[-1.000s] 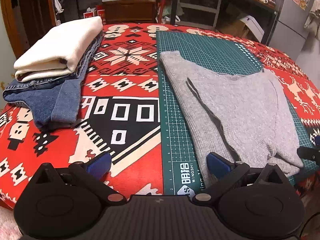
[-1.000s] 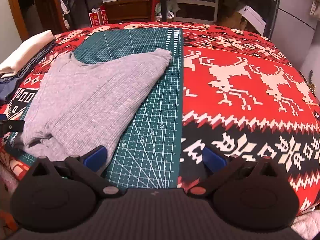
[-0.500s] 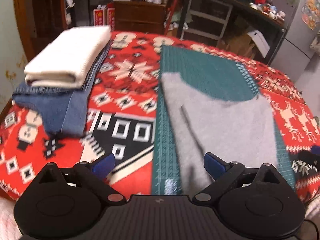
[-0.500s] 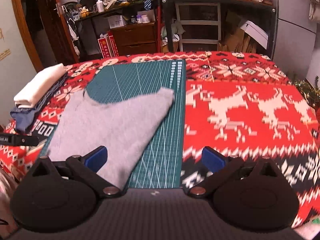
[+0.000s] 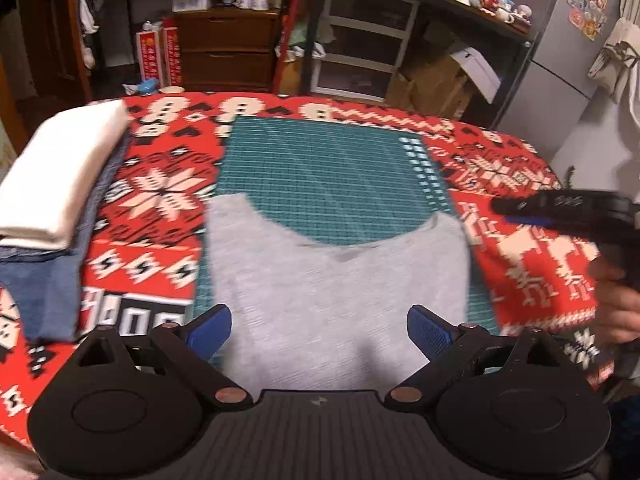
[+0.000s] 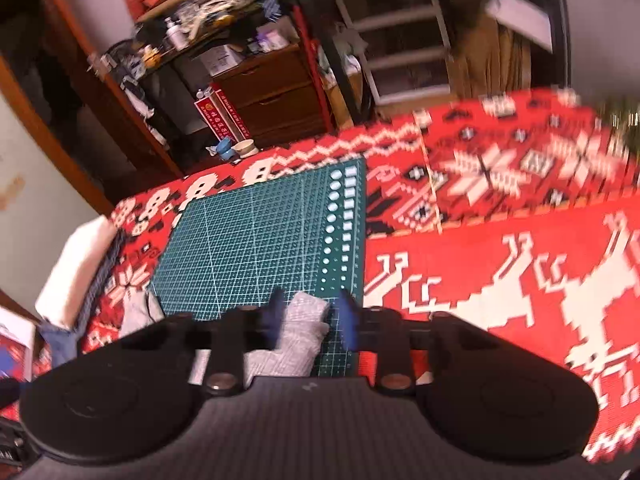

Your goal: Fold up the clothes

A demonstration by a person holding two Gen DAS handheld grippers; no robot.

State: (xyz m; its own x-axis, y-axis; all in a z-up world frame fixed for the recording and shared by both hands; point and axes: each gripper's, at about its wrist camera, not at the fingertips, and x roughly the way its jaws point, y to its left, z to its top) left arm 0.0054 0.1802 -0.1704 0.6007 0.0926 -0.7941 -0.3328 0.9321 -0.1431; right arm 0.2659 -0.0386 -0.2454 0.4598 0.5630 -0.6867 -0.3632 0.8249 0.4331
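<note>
A grey knit sweater (image 5: pixel 340 280) lies flat on the green cutting mat (image 5: pixel 328 176), with its neckline on the far side. My left gripper (image 5: pixel 319 330) is open and hovers over the sweater's near edge with nothing between its fingers. In the left wrist view my right gripper (image 5: pixel 505 207) reaches in from the right, just beside the sweater's far right corner. In the right wrist view my right gripper (image 6: pixel 312 314) has its fingers half drawn together but still apart. They straddle that grey corner (image 6: pixel 304 320), and the blur hides whether they touch it.
A folded white garment (image 5: pixel 60 176) sits on folded jeans (image 5: pixel 44 288) at the table's left edge. A red patterned tablecloth (image 5: pixel 532 272) covers the table. A person's hand (image 5: pixel 616 304) holds the right gripper. Shelves, drawers and boxes stand behind the table.
My left gripper has shifted right and is now centred over the sweater. My right gripper has swung forward and left to the sweater's far right corner, and its fingers have narrowed.
</note>
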